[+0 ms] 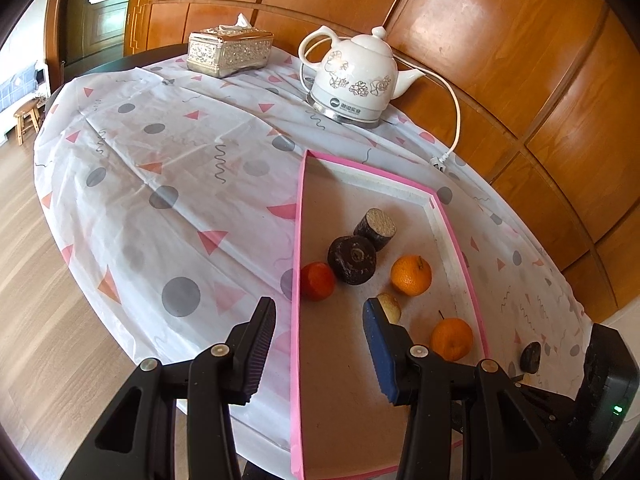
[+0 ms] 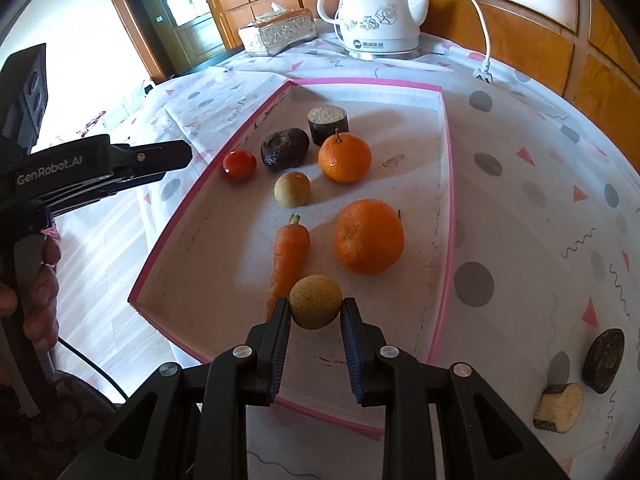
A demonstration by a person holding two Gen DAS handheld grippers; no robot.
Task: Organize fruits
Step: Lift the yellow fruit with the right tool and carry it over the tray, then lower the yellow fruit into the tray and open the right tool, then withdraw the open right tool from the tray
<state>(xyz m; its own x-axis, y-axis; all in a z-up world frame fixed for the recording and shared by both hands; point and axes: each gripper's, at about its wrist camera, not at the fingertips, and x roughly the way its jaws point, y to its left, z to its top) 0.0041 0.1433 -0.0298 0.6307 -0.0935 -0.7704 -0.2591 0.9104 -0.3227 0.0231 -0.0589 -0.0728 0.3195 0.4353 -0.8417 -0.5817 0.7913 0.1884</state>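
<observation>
Between the right hand-held gripper's (image 2: 315,312) closed fingers sits a yellowish round fruit (image 2: 315,306), over the near end of the pink-edged tray (image 2: 448,216) holding carrot (image 2: 289,256) and oranges, while the left hand-held gripper (image 1: 320,320) gapes empty beyond.

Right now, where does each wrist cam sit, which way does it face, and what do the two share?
Left wrist: on the left tongs, angled down over the pink-rimmed tray's left edge toward the kettle; own two fingers show, apart and empty.
Right wrist: on the right tongs, angled down over the tray's near end; its fingers grip a small yellow-green round fruit; the left tongs and the hand holding them show at left.
Shared: tray, kettle, tissue box, tomato, both oranges.
</observation>
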